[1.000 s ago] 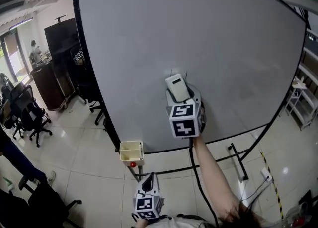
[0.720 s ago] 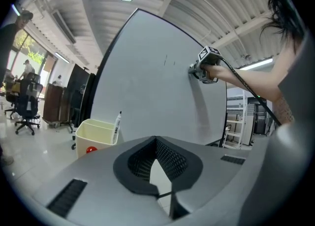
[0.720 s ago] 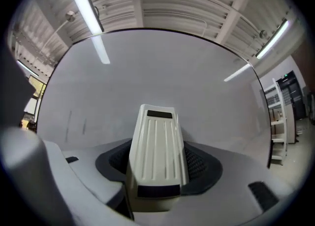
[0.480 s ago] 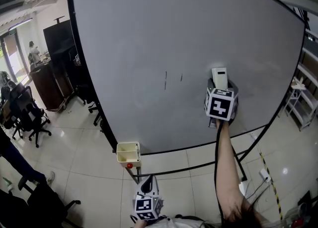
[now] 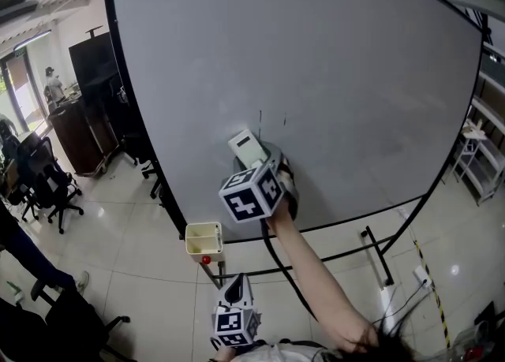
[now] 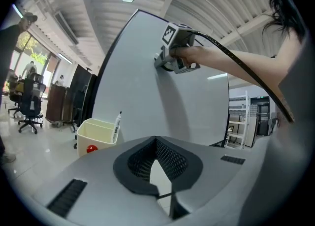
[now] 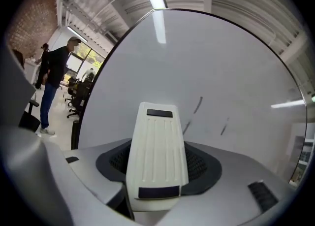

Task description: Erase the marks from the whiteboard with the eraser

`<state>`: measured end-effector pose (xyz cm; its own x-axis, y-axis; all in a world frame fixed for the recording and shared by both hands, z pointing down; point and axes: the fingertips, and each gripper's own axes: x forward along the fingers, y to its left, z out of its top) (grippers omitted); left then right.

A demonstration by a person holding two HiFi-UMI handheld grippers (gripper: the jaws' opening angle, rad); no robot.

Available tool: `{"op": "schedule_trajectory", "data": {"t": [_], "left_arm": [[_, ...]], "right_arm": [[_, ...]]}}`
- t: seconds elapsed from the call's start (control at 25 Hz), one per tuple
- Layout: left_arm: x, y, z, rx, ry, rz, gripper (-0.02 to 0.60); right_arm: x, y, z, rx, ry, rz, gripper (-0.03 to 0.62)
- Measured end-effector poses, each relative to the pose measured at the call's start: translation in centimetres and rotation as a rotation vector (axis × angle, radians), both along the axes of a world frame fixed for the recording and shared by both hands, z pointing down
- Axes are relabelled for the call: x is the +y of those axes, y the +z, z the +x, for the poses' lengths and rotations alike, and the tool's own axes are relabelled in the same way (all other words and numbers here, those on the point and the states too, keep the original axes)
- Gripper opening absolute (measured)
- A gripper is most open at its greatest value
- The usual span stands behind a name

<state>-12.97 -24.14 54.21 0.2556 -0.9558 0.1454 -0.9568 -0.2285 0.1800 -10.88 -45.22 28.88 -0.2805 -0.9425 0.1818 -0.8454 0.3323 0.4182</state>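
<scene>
The big whiteboard [image 5: 331,53] stands upright, with two short dark marks [image 5: 260,120] near its middle. My right gripper [image 5: 260,165] is shut on the white eraser [image 5: 247,147], which lies flat against the board just below and left of the marks. In the right gripper view the eraser [image 7: 157,156] fills the jaws, and the marks [image 7: 198,105] show up and to the right of it. My left gripper [image 5: 233,293] hangs low near the person's body, away from the board, shut on nothing [image 6: 156,171].
A cream box [image 5: 203,240] with a red dot hangs at the board's lower left edge; a marker pen [image 6: 116,124] stands in it. Office chairs [image 5: 47,183] and a dark cabinet [image 5: 99,65] are at the left. A shelf rack [image 5: 481,155] is at the right. The board's stand legs [image 5: 379,254] reach over the tiled floor.
The right gripper with the eraser covered the marks, swung out to their right, and has now swept back to their lower left. The two marks still show. The left gripper has stayed put.
</scene>
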Motion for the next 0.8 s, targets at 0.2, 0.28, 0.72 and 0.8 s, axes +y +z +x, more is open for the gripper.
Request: {"op": "schedule_trajectory", "data": {"t": [0.2,0.28,0.72,0.8], "left_arm": [[0.6,0.3,-1.2,-0.003,-0.042,-0.008,-0.014],[0.6,0.7,-1.5,0.0,-0.052,-0.02,-0.014],[0.1,0.4,-2.1,0.008,-0.072,-0.011,-0.014],[0.0,0.3,-2.2,0.008,-0.075,-0.013,-0.014]], "right_arm": [[-0.5,-0.7,3.6,-0.103,0.029,0.007,0.278],[-1.0,-2.4,8.8,-0.21,0.098,0.011,0.278],[-3.1,-2.5,12.6,-0.222,0.235,-0.036,0.278],[-2.4,-1.5,8.3,-0.117,0.181,-0.034,0.278]]}}
